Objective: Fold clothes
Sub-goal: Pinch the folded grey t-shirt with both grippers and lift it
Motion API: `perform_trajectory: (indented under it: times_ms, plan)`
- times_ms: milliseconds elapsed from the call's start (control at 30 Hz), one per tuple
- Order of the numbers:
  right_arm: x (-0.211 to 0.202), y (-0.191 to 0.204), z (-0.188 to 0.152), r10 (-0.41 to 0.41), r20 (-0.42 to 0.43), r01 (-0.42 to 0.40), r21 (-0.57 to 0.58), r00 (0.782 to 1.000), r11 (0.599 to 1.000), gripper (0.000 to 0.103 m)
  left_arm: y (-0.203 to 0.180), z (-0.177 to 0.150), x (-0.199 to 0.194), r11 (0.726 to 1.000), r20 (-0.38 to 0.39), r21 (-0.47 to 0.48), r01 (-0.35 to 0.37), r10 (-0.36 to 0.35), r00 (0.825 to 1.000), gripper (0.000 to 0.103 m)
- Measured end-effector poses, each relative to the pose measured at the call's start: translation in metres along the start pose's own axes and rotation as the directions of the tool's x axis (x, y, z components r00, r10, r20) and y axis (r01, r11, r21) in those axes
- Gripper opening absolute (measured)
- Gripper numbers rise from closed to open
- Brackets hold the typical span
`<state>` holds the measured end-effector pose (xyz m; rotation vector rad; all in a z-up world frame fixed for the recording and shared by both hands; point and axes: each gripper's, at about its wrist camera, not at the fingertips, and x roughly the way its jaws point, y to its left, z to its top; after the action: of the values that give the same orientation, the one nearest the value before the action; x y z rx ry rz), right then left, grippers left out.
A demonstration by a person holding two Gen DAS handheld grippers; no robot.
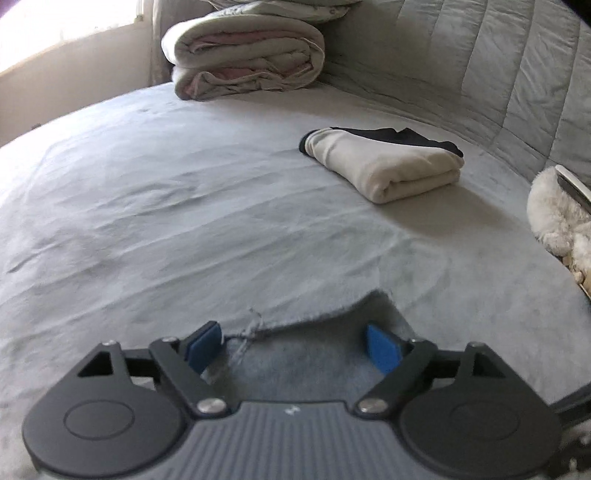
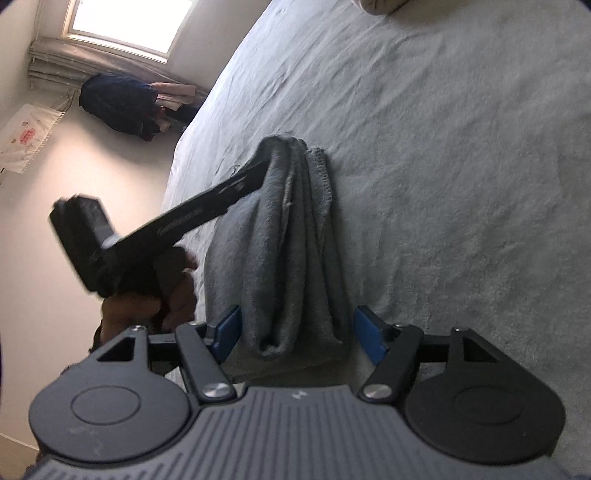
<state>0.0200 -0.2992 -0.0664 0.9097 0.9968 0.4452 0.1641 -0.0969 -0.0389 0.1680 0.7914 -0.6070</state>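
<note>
A grey cloth (image 2: 288,240) lies folded into a long narrow bundle on the grey bed sheet (image 2: 443,184). My right gripper (image 2: 299,332) stands open, with the bundle's near end between its blue pads (image 2: 371,339) and a gap on each side. The left gripper (image 2: 255,177), held by a person's hand (image 2: 147,299), reaches to the bundle's far end. In the left wrist view, my left gripper (image 1: 293,339) is open wide over the grey cloth's (image 1: 295,373) frayed edge. A folded cream garment with black trim (image 1: 384,166) rests farther up the bed.
A stack of folded blankets (image 1: 243,62) sits at the bed's far end against the quilted headboard (image 1: 480,55). A white fluffy item (image 1: 554,218) lies at the right edge. Dark clothes (image 2: 118,107) hang under a window (image 2: 122,26) beyond the bed's edge.
</note>
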Motion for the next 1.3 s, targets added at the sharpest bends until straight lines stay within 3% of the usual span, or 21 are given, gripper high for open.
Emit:
perform_trajectory:
  times_ms: [200,267,300,333,533,767,900,1100,1300]
  plan:
    - [0.005,0.005,-0.004,0.022,0.01,-0.022,-0.007,1.0,1.0,0.07,0.021,0.0,0.02,0.986,-0.038,-0.139,0.096,-0.102,0.994,0.094]
    - [0.01,0.011,-0.008,0.023,0.024,-0.022,-0.03,0.999,0.999,0.061,0.024,-0.002,0.022,0.978,-0.032,-0.176,0.108,-0.115,0.993,0.095]
    - [0.014,0.013,-0.01,0.022,0.021,-0.021,-0.033,1.0,0.999,0.047,0.024,-0.003,0.022,0.978,-0.028,-0.18,0.105,-0.112,0.993,0.095]
    - [0.015,0.012,-0.009,0.029,0.015,-0.028,-0.02,0.999,0.999,0.043,0.023,-0.003,0.021,0.979,-0.028,-0.181,0.099,-0.105,0.994,0.095]
    - [-0.007,0.01,0.002,0.139,-0.004,-0.138,0.053,0.99,0.989,0.032,0.019,0.002,0.008,0.979,-0.049,-0.197,0.045,-0.056,0.997,0.094]
    - [-0.044,-0.004,0.002,0.173,-0.006,-0.171,0.11,0.985,0.979,0.031,0.01,0.002,-0.015,0.983,-0.06,-0.184,0.019,-0.031,0.998,0.092]
    - [-0.069,-0.015,0.001,0.179,0.016,-0.18,0.13,0.984,0.975,0.03,0.015,-0.006,-0.034,0.973,-0.055,-0.228,0.025,-0.038,0.998,0.092]
    - [-0.11,-0.039,0.001,0.162,0.081,-0.174,0.181,0.983,0.968,0.03,0.03,-0.023,-0.049,0.931,-0.056,-0.359,0.065,-0.091,0.994,0.092]
    - [-0.132,-0.059,0.001,0.104,0.165,-0.142,0.234,0.981,0.962,0.029,0.011,-0.024,-0.036,0.914,-0.056,-0.38,0.142,-0.176,0.983,0.092]
